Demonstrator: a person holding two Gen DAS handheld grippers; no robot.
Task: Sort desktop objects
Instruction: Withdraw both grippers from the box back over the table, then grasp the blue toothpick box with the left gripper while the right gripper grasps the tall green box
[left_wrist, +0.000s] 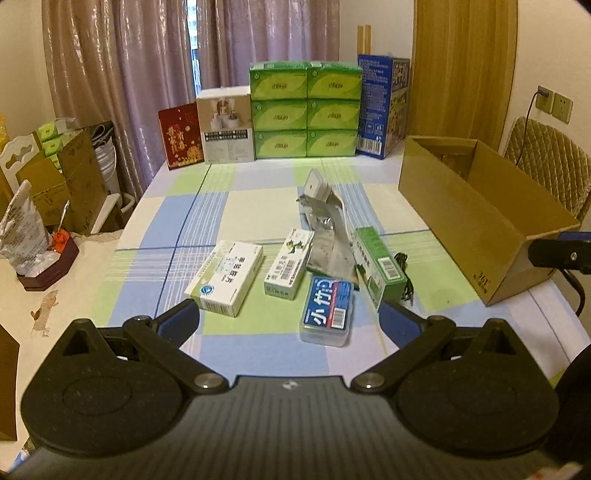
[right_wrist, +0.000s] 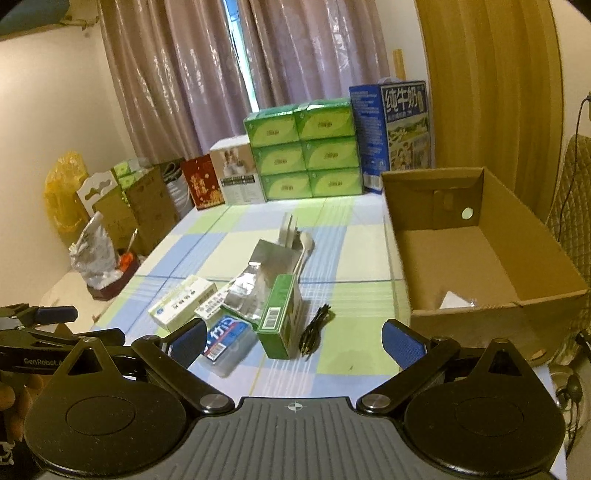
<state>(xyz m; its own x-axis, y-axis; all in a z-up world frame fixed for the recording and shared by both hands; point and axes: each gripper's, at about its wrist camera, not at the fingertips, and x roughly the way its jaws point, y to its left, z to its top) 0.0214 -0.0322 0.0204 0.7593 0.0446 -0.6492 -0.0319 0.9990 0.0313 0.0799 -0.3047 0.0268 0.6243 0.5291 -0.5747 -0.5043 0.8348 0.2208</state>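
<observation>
While both grippers, left gripper (left_wrist: 288, 321) and right gripper (right_wrist: 293, 338), are being held spread and empty, the upright green carton (right_wrist: 280, 317) is being risked: a glancing approach could topple it.

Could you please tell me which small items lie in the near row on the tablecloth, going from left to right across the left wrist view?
white medicine box → white-and-green carton → blue-labelled clear case → green box → black cable
</observation>
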